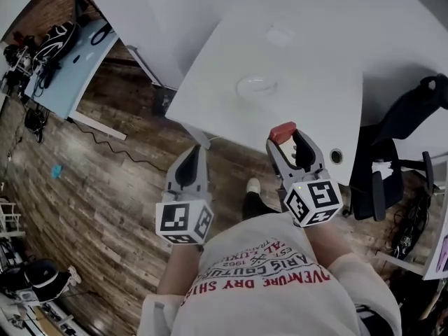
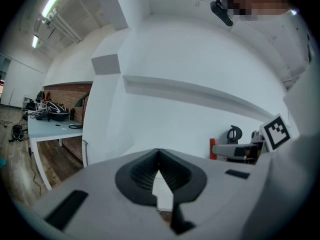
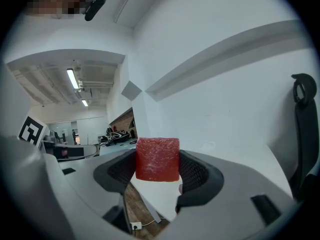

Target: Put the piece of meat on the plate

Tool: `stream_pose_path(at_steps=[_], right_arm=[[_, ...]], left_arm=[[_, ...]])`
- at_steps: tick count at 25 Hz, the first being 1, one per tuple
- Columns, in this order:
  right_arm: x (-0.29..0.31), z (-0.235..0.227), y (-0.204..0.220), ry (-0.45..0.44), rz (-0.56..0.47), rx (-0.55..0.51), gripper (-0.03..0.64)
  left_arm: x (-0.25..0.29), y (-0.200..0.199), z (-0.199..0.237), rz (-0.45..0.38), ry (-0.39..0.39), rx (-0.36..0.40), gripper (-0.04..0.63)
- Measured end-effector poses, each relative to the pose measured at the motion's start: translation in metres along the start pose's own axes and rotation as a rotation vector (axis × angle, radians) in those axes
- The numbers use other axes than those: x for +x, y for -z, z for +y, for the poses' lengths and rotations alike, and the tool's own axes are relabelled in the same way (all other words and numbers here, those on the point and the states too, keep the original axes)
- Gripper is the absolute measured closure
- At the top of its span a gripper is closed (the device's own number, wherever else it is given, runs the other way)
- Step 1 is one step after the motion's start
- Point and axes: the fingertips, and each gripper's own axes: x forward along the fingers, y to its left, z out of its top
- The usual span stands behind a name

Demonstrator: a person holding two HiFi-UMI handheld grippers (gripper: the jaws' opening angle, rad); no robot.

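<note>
A red block of meat sits pinched between the black pads of my right gripper. In the head view that meat hangs over the near edge of the white table, short of the white plate further in. My left gripper is off the table's near-left corner over the wooden floor; its jaws meet at the tips with nothing between them.
A second shallow dish lies further back on the table. A black office chair stands at the table's right. A light blue desk with bags is at the far left. A person's foot is on the floor below.
</note>
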Motion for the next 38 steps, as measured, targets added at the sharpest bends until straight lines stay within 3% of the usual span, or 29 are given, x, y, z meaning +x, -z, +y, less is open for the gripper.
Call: stream_pose_path(at_steps=[9, 15, 24, 28, 32, 38], right_arm=[[0.084, -0.102, -0.029, 0.023, 0.031, 0.028, 0.342], [0.121, -0.142, -0.024, 0.031, 0.080, 0.062, 0.342], [0.164, -0.166, -0.004, 0.081, 0.168, 0.117, 0.342], [0.190, -0.171, 0.005, 0.123, 0.206, 0.123, 0.342], [0.217, -0.169, 0.023, 0.177, 0.287, 0.133, 0.342], [0.252, -0.163, 0.064, 0.223, 0.441, 0.103, 0.342]], left_arm=[[0.137, -0.025, -0.011, 0.021, 0.026, 0.008, 0.591], [0.191, -0.019, -0.012, 0.066, 0.034, 0.001, 0.591], [0.252, 0.004, 0.001, 0.171, 0.115, -0.009, 0.591], [0.285, 0.016, 0.007, 0.235, 0.189, 0.019, 0.591], [0.312, 0.023, 0.018, 0.284, 0.257, 0.062, 0.591], [0.339, 0.041, 0.035, 0.350, 0.339, 0.057, 0.591]])
